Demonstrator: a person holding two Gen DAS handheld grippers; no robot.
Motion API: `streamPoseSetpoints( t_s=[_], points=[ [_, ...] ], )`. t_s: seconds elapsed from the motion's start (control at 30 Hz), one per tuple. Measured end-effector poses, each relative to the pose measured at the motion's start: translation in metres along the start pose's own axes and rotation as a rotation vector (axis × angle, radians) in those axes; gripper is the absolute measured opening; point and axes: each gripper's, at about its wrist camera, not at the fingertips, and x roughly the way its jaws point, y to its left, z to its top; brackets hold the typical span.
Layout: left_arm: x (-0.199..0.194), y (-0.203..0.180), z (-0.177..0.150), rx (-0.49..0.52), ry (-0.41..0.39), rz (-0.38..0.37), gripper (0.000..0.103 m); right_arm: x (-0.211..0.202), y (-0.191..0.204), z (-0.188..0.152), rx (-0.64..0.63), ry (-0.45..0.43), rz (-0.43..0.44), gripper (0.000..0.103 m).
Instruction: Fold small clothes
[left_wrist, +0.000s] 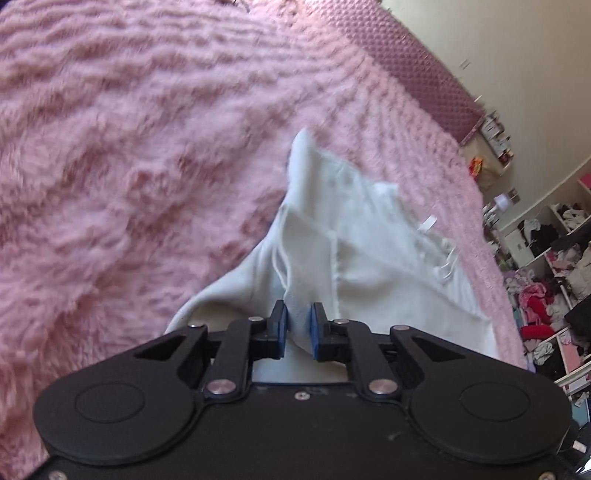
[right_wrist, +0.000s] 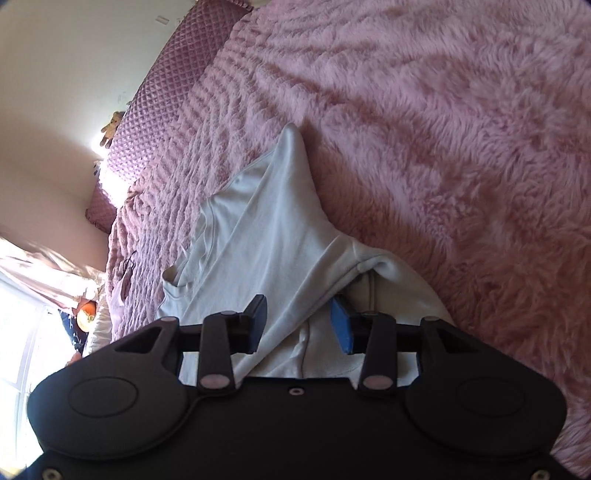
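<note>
Your left gripper (left_wrist: 298, 325) fingers pinch a fold of the white garment (left_wrist: 369, 258) on the pink bed (left_wrist: 110, 166); your right gripper (right_wrist: 299, 325) fingers, partly open, clasp bunched cloth

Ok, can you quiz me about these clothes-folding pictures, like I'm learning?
1. True or false: the white garment lies on a bare wooden floor.
2. What colour is the fluffy blanket?
3. The fingers of the left gripper are: A wide apart over nothing, B pinching a fold of cloth, C holding a teddy.
Key: 1 false, 2 pink, 3 B.
</note>
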Motion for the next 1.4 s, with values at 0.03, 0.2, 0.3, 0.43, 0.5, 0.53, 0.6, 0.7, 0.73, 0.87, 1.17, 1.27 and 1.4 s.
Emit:
streamPoseSetpoints(
  t_s=[0.03,0.2,0.3,0.43,0.5,0.53,0.6,0.7,0.73,0.87,1.17,1.27,1.4],
  points=[
    [0.005,0.006,-0.004,-0.005,0.014,-0.011,0.012,0.002,-0.003,0.001,0.035,-0.013,-0.001,0.039],
    [0.004,0.006,-0.003,0.005,0.002,-0.024,0.013,0.004,-0.013,0.010,0.149,-0.061,-0.010,0.005],
    [-0.001,0.000,0.000,0.046,0.001,-0.033,0.014,-0.018,-0.009,0.011,0.169,-0.118,0.040,0.004],
    [0.013,0.004,-0.001,0.056,0.045,-0.010,0.014,-0.014,-0.022,0.008,0.122,-0.072,-0.093,0.004],
    [0.010,0.003,0.002,0.041,0.053,-0.015,0.015,-0.009,-0.034,0.006,0.119,-0.047,-0.089,0.002],
    [0.005,0.002,0.005,0.041,0.057,-0.012,0.017,-0.011,-0.036,0.007,0.119,-0.041,-0.076,0.002],
    [-0.009,-0.003,0.009,0.057,0.059,0.002,0.019,-0.020,-0.033,0.010,0.111,-0.034,-0.085,0.014],
    [-0.030,-0.014,0.019,0.125,0.010,-0.014,0.028,-0.033,-0.019,0.016,0.027,-0.018,-0.075,0.019],
    [-0.033,-0.020,0.025,0.146,-0.013,-0.020,0.042,-0.034,-0.009,0.020,-0.048,-0.018,-0.071,0.021],
    [-0.008,-0.032,0.053,0.173,-0.069,0.008,0.053,-0.013,0.025,0.039,-0.289,-0.075,-0.089,0.043],
    [0.058,-0.032,0.068,0.135,-0.036,0.101,0.007,0.080,0.030,0.086,-0.270,-0.014,-0.134,0.017],
    [0.044,-0.036,0.070,0.166,-0.126,0.067,0.005,0.065,0.038,0.083,-0.311,-0.093,-0.089,0.004],
    [0.071,-0.025,0.073,0.174,-0.025,0.140,0.007,0.080,0.029,0.077,-0.312,-0.048,-0.205,0.006]
  ],
)
